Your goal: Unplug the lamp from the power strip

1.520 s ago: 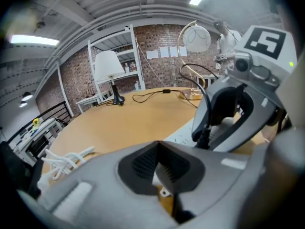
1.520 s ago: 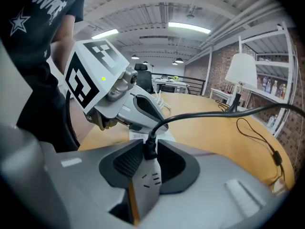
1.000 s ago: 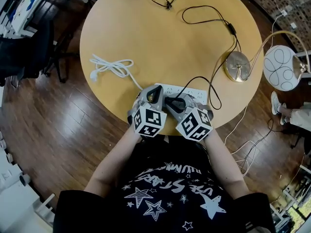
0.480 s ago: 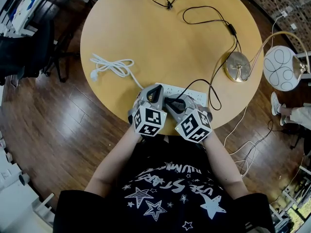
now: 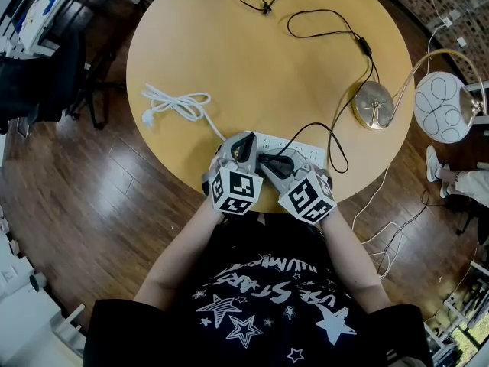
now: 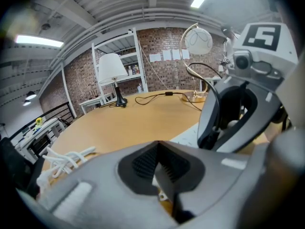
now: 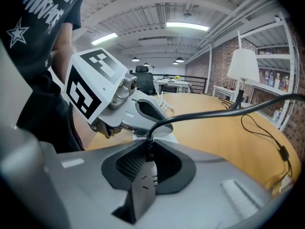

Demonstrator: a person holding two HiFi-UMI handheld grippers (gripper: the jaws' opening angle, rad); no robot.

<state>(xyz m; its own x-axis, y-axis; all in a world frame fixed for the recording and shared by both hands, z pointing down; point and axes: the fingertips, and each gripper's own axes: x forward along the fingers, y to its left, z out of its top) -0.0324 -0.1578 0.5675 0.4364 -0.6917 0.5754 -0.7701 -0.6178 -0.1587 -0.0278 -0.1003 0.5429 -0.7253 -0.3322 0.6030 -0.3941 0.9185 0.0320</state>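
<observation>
**Plug gripped, not yet pulled**

Your right gripper [image 7: 145, 171] has just been closing its jaws, and they now pinch the black plug [image 7: 148, 149] between the pads, narrowly apart with the plug filling the gap; the black cord [image 7: 214, 112] rises out of the grip and runs off across the round table [image 5: 252, 60] to the lamp's brass base [image 5: 373, 104]; the lamp's globe shade [image 5: 442, 105] hangs beyond the table edge. Your left gripper [image 6: 158, 178] has its jaws almost together on the near end of the white power strip [image 6: 188, 138], which lies by the table's near edge, so you are bracing it; the strip's own white cord [image 5: 177, 104] lies coiled to the left. From the head view both grippers sit side by side over the strip; the socket itself is hidden beneath them. The plug looks to be seated in the strip. Reaching and gripping are done; what is left is the pull itself, drawing the plug out while the left holds the strip down.
</observation>
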